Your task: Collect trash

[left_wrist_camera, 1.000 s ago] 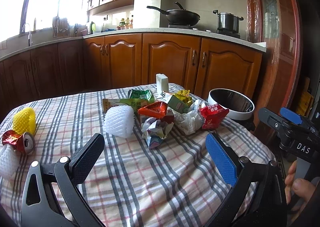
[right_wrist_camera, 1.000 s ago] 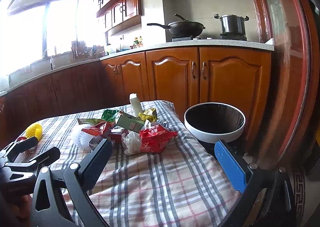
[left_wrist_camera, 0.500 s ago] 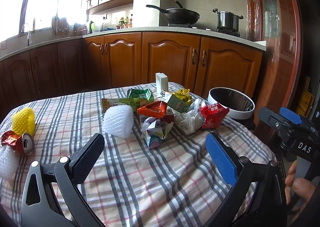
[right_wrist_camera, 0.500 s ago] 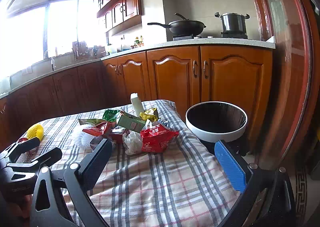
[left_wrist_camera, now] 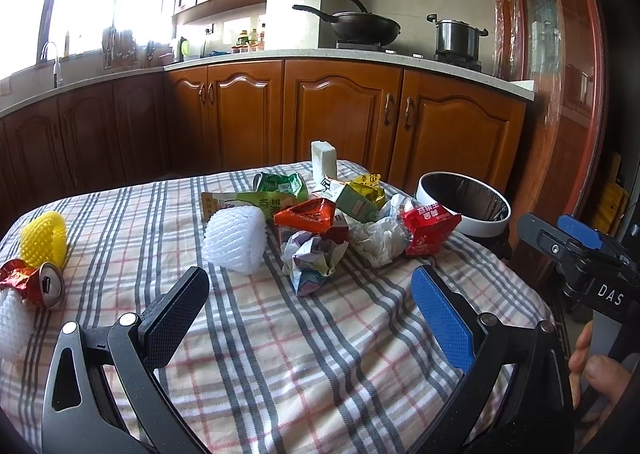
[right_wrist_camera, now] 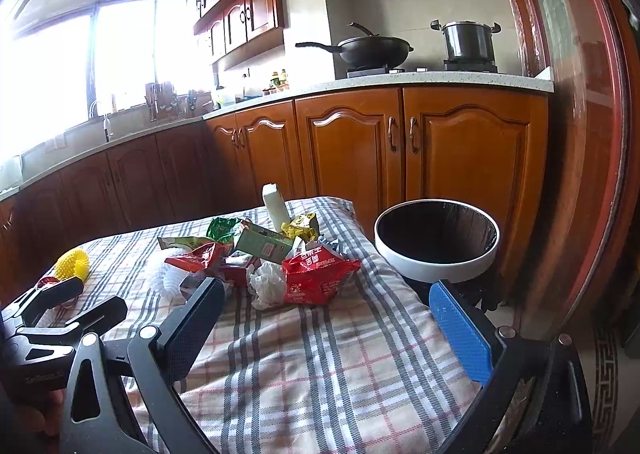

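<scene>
Both tongs spread wide and holding nothing: left tongs (left_wrist_camera: 308,306) poised low over the near edge of the bench (left_wrist_camera: 280,354), right tongs (right_wrist_camera: 324,318) poised toward its right side. Nothing gripped yet, so collection judged at its very start.

Bench draped in soft woven plaid cloth, grey and pink stripes on cream, lightly rumpled. Trash heaped toward the far right corner, close to the round white-rimmed bin with black liner (right_wrist_camera: 436,254) standing just beyond the right edge, mouth open and slightly below bench height. Probably piled there for short carries into the bin.

In the heap: crinkly red foil snack bag (right_wrist_camera: 316,274) nearest the bin, touching a crumpled white plastic bag (right_wrist_camera: 268,286); a balled wad of printed paper (left_wrist_camera: 312,258); an orange triangular wrapper (left_wrist_camera: 308,214); a green cardboard carton (right_wrist_camera: 260,246) lying on its side; green and yellow foil wrappers behind; an upright white plastic bottle (left_wrist_camera: 324,158) at the far edge. White foam mesh fruit sleeve (left_wrist_camera: 236,238) just left of the heap, springy and light.

Well apart at the left edge: yellow foam mesh sleeve (left_wrist_camera: 44,238), crushed red aluminium can (left_wrist_camera: 36,282) on its side, another white foam piece partly cut off by the frame.

Foil and foam likely to compress easily; red bag a sensible first pick for the right tongs.
</scene>
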A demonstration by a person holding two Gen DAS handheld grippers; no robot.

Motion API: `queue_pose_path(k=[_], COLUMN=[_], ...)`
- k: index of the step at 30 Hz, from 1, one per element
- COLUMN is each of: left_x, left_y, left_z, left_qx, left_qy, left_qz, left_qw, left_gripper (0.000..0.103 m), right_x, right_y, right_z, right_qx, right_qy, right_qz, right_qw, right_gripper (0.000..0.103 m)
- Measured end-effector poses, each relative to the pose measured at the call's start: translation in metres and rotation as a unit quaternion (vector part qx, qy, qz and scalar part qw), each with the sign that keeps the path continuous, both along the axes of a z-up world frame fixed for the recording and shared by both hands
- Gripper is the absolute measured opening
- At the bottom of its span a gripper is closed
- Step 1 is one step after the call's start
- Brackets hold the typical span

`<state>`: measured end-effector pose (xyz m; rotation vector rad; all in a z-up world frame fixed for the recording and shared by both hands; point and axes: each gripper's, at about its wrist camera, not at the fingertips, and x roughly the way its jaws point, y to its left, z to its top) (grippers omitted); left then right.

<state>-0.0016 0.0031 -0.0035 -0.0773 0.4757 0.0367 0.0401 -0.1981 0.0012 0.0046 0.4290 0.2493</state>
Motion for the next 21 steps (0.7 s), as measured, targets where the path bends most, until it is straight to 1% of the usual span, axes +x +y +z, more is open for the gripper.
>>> queue_pose_path(k=[10,17,21], left_x=[0.011,0.025,0.040], left_y=[0.003,0.003,0.005], left_z=[-0.007,-0.014,-0.018], left_qx=[-0.009,-0.013,-0.022], left_qy=[0.018,0.039,0.055], left_qz=[-0.005,-0.013,-0.018], left_qw=[0.9998,0.9991,0.9981], left_gripper=[0.102,0.096,0.091], right_x=[0.011,0.026,0.040], right_y=[0.001,-0.001,-0.003], right_z=[-0.008,-0.015,-0.019], right_qx=[0.008,0.015,0.018], right_qy=[0.014,0.034,0.051], right_qz=[0.013,0.015,0.017], right_qw=[1.000,0.999,0.998], right_gripper=[0.103,0.102,0.098])
